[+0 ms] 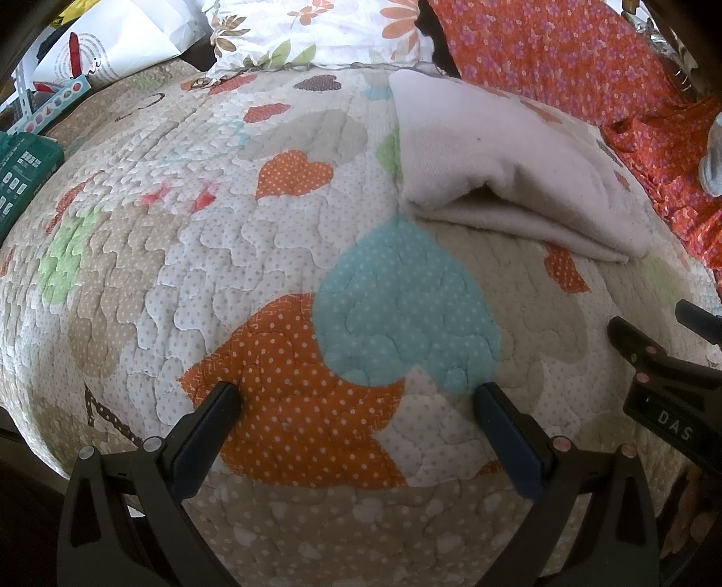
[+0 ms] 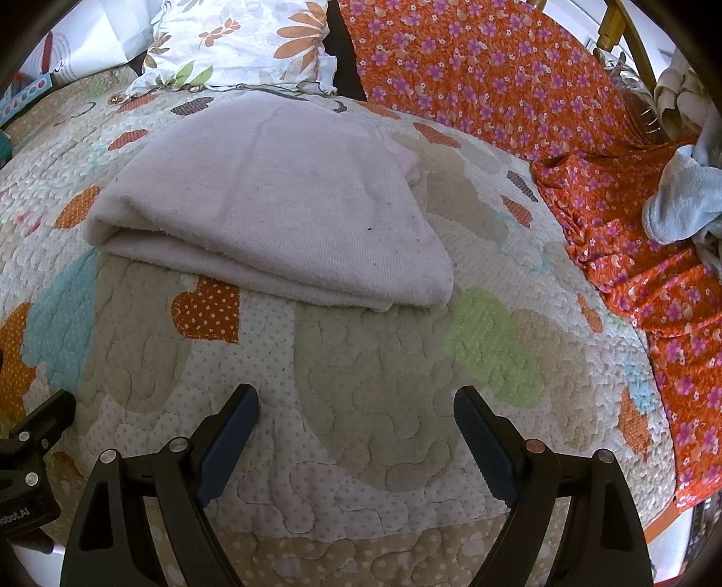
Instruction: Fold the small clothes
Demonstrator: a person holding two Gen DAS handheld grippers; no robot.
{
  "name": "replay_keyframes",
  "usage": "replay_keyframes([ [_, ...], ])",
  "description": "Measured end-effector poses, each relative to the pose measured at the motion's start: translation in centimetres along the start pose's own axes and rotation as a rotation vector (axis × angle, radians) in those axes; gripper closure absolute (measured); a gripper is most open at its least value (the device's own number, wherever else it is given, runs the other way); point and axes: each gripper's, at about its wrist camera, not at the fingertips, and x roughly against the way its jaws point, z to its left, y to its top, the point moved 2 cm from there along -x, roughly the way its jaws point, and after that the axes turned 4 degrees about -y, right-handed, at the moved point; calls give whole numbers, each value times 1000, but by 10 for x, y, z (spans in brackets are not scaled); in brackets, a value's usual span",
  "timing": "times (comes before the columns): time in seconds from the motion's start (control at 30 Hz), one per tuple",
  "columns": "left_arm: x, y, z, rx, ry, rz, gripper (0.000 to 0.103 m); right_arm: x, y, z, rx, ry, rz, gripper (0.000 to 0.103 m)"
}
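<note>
A pale pinkish-white garment [image 2: 280, 203] lies folded flat on the heart-patterned quilt [image 2: 383, 384]. It also shows in the left wrist view [image 1: 505, 162], at the upper right. My right gripper [image 2: 356, 406] is open and empty, hovering over the quilt a short way in front of the garment's near edge. My left gripper [image 1: 358, 399] is open and empty over the orange and teal hearts, to the left of the garment and apart from it. The right gripper's body shows at the right edge of the left wrist view [image 1: 663, 379].
An orange flowered cloth [image 2: 519, 76] covers the far right side of the bed. A crumpled pale grey-blue cloth [image 2: 681, 203] lies on it. A flowered pillow [image 2: 243, 40] sits at the back. A white paper bag [image 1: 117, 40] and a green box [image 1: 22, 167] are at the left.
</note>
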Motion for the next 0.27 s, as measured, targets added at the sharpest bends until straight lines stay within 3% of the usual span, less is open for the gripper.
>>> replay_keyframes([
  [0.27,7,5,3,28,-28,17,0,3,-1,0,0,-19,-17,12],
])
